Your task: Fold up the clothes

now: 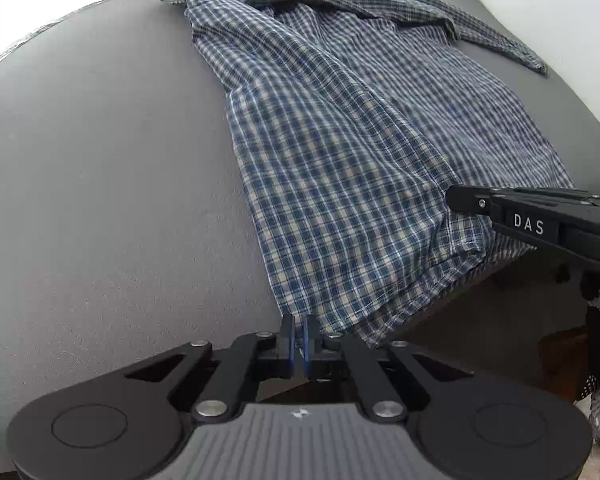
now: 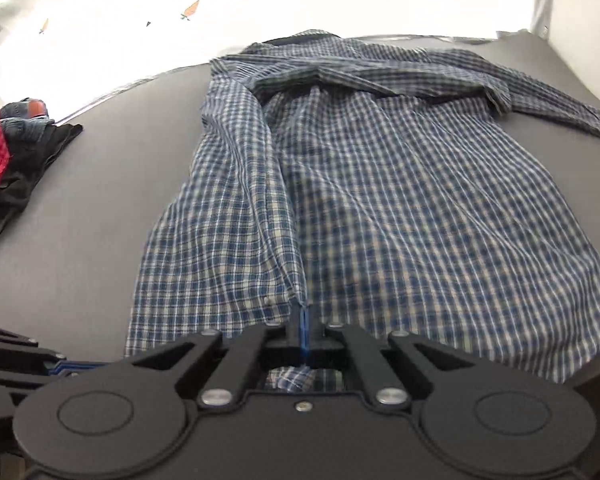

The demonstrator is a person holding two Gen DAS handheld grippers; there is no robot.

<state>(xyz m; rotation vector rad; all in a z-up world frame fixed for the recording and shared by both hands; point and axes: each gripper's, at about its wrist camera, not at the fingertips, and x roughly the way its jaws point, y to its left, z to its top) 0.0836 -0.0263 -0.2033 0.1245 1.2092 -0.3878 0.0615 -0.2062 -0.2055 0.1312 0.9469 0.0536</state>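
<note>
A blue and white checked shirt (image 1: 360, 168) lies spread on the grey table (image 1: 100, 200), collar at the far end. My left gripper (image 1: 299, 322) is shut on the shirt's near left hem corner. My right gripper (image 2: 304, 314) is shut on the shirt (image 2: 380, 200) at the hem by the front placket, with cloth bunched behind the jaws. The right gripper also shows in the left wrist view (image 1: 460, 200), pinching the hem at the right. A sleeve (image 2: 540, 96) lies out to the far right.
A pile of other clothes (image 2: 8, 152), red, denim and black, sits at the table's left side. A white wall stands behind the table. The table's near edge (image 1: 500, 272) drops off under the shirt's hem. The left gripper's body shows at lower left in the right wrist view (image 2: 20, 360).
</note>
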